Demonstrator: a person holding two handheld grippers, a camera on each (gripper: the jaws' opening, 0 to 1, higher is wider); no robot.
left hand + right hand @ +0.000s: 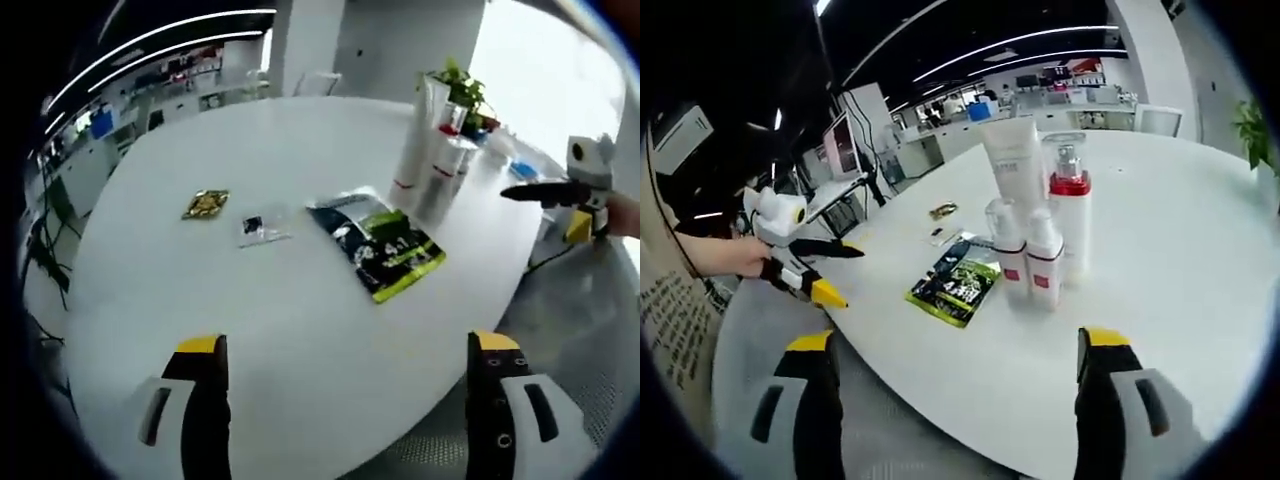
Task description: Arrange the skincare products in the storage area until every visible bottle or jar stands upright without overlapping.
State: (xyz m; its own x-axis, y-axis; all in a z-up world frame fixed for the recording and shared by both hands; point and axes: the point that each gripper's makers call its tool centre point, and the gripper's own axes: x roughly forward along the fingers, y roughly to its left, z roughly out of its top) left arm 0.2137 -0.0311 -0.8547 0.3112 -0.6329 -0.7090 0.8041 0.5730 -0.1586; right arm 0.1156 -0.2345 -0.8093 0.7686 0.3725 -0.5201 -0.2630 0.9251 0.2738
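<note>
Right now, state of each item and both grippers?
tall white tube: upright
pump bottle with red collar: upright
two small white bottles: upright, side by side
green-black sachet: lying flat
clear packet: lying flat
gold packet: lying flat
left gripper: jaws open, empty
right gripper: jaws open, empty

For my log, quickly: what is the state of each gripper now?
Left gripper: open, jaws wide apart, holding nothing, above the white table.
Right gripper: open, holding nothing, short of the bottles.
</note>
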